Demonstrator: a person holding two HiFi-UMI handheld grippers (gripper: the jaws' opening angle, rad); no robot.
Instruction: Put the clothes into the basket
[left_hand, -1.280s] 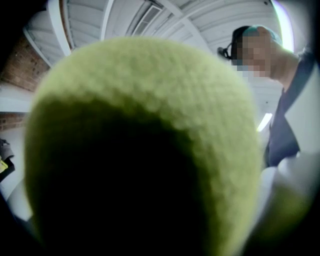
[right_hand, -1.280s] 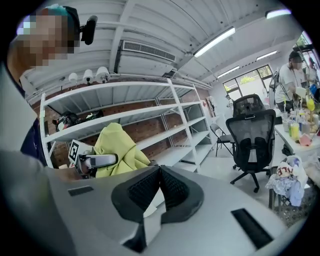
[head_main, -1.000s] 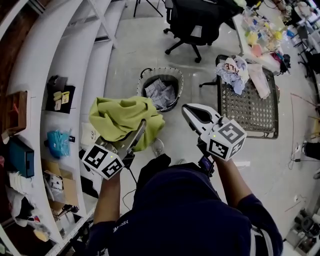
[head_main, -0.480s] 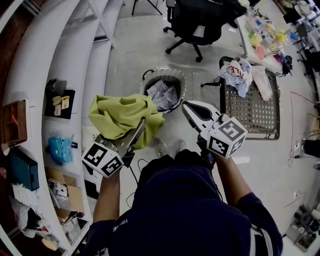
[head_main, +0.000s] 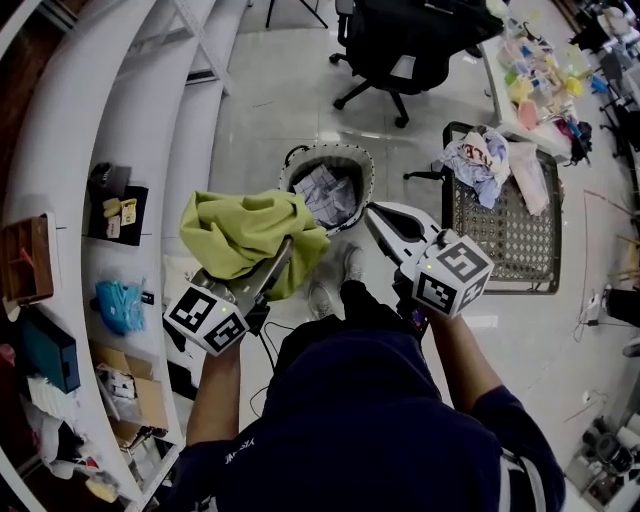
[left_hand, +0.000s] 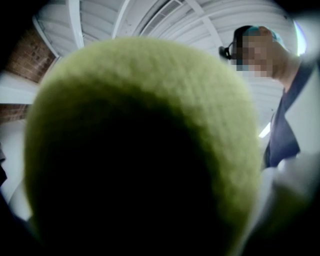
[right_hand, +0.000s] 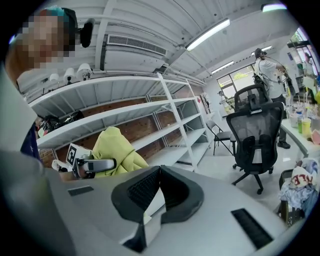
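A yellow-green cloth hangs bunched over my left gripper, which is shut on it; the same cloth fills the left gripper view and hides the jaws. From the right gripper view the cloth and the left gripper show at the left. My right gripper is level beside it, shut with nothing between its pads. On the floor ahead, between the two grippers, stands a dark basket with a pale rim and light clothes inside.
White shelving with boxes runs along the left. A woven chair seat at the right carries a pile of clothes. A black office chair stands beyond the basket, and a cluttered table is at the far right.
The floor, basket and chair have slid slightly down and right in the head view as the person stepped towards the basket. Both grippers keep their pose and grip.
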